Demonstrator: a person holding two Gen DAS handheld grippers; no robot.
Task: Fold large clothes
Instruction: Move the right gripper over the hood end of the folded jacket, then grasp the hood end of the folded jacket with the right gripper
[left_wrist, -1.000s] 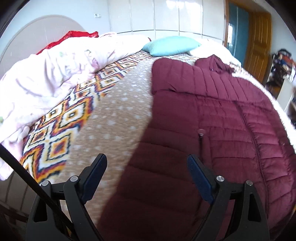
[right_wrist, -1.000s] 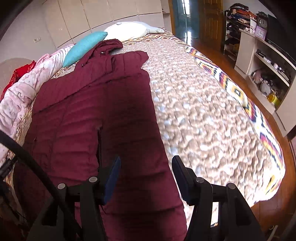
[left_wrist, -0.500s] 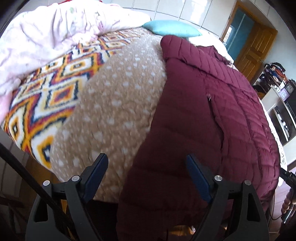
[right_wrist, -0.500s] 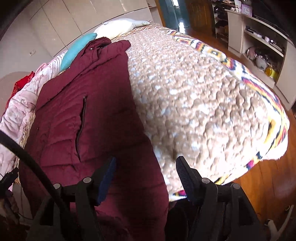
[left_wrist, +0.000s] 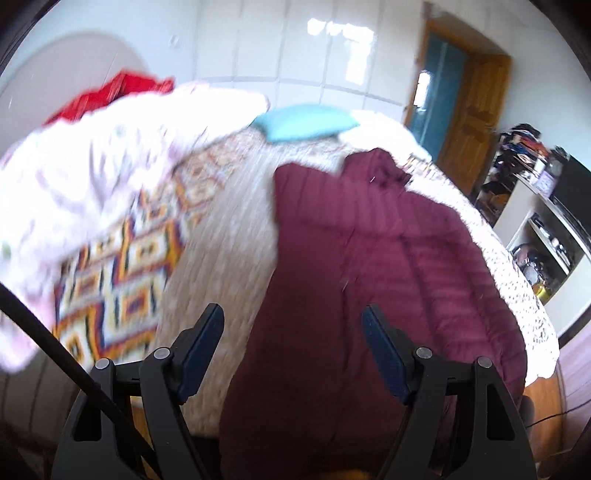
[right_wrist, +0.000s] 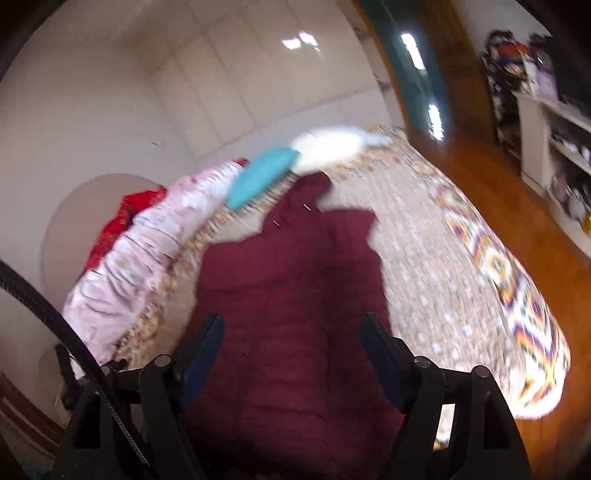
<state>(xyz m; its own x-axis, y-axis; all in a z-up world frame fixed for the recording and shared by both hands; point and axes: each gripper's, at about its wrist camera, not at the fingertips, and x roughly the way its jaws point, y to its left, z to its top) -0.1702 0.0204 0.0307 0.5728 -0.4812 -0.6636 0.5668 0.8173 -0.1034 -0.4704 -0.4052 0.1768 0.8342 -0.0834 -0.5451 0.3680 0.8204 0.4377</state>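
A large maroon quilted jacket (left_wrist: 362, 258) lies lengthwise on the bed, hood toward the pillows, hem hanging over the near edge. It also shows in the right wrist view (right_wrist: 295, 302). My left gripper (left_wrist: 291, 332) is open and empty, raised above and back from the jacket's hem. My right gripper (right_wrist: 291, 339) is open and empty, likewise raised above the hem. Both views are blurred by motion.
The bed has a beige spotted cover (left_wrist: 221, 236) with a colourful diamond border (right_wrist: 517, 295). A pink-white duvet (left_wrist: 92, 177), a red cloth (left_wrist: 118, 92) and a teal pillow (left_wrist: 306, 122) lie at the left and far end. White shelves (left_wrist: 546, 236) and a wooden door (left_wrist: 469, 122) stand right.
Both grippers have pulled up and back from the bed edge and tilted upward, so the walls and the whole jacket now show. Both stay open and empty.
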